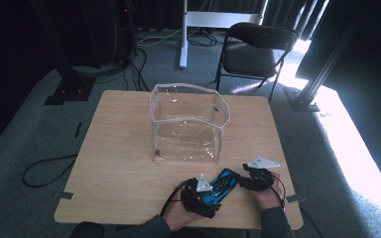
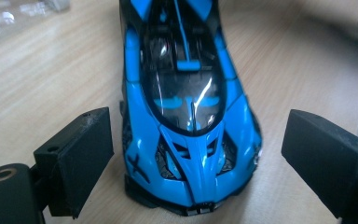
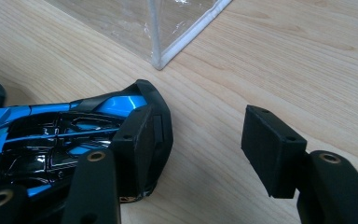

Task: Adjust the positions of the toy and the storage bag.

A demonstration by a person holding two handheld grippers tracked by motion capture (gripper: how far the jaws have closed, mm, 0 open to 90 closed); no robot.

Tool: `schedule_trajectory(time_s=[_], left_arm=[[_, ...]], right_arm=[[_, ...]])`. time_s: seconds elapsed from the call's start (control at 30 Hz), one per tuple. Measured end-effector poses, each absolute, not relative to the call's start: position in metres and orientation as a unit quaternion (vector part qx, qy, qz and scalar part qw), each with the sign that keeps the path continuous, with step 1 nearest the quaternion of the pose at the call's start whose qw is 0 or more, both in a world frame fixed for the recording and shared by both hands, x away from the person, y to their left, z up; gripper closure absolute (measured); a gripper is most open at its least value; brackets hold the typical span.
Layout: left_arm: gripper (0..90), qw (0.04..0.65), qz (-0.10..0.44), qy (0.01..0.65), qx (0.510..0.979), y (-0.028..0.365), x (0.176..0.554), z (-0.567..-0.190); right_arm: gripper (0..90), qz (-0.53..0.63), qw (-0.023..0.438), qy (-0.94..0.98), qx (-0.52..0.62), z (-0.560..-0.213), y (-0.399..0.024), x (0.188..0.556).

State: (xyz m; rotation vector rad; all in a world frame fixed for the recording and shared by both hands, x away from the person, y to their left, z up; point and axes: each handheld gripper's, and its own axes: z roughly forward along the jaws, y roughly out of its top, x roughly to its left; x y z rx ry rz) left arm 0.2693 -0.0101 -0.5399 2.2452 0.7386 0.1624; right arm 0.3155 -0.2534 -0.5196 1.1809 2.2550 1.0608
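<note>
Nearest us, our left tool (image 2: 196, 154) stands wide around the blue toy car (image 2: 186, 116), pads clear. Our right tool (image 3: 200, 149) gapes empty at its far end. Beyond, on the counter (image 1: 119, 148), stands a clear box (image 1: 188, 124).

One blue toy car (image 1: 222, 184), one clear box (image 1: 188, 124), one chair (image 1: 255, 49), two claws.
</note>
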Motion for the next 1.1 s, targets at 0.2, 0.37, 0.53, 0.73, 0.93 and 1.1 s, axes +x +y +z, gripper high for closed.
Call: schedule_trajectory(time_s=[0.2, 0.37, 0.53, 0.73, 0.93, 1.1], left_arm=[[11.8, 0.358, 0.103, 0.294, 0.880, -0.013, 0.272, -0.544], [11.8, 0.352, 0.125, 0.298, 0.878, -0.009, 0.272, -0.543], [12.7, 0.338, 0.147, 0.317, 0.874, 0.002, 0.280, -0.543], [14.8, 0.325, 0.167, 0.370, 0.854, 0.030, 0.301, -0.542], [15.9, 0.339, 0.168, 0.357, 0.854, 0.053, 0.307, -0.539], [19.1, 0.343, 0.140, 0.339, 0.865, 0.072, 0.311, -0.543]], right_arm=[[43.9, 0.383, 0.182, 0.803, 0.419, -0.521, -0.254, 0.316], [45.4, 0.385, 0.175, 0.804, 0.417, -0.521, -0.255, 0.316], [52.8, 0.390, 0.150, 0.811, 0.410, -0.525, -0.252, 0.315], [57.6, 0.406, 0.125, 0.817, 0.389, -0.526, -0.245, 0.315], [58.7, 0.402, 0.134, 0.826, 0.371, -0.525, -0.227, 0.318], [62.1, 0.420, 0.118, 0.829, 0.349, -0.527, -0.220, 0.323]])
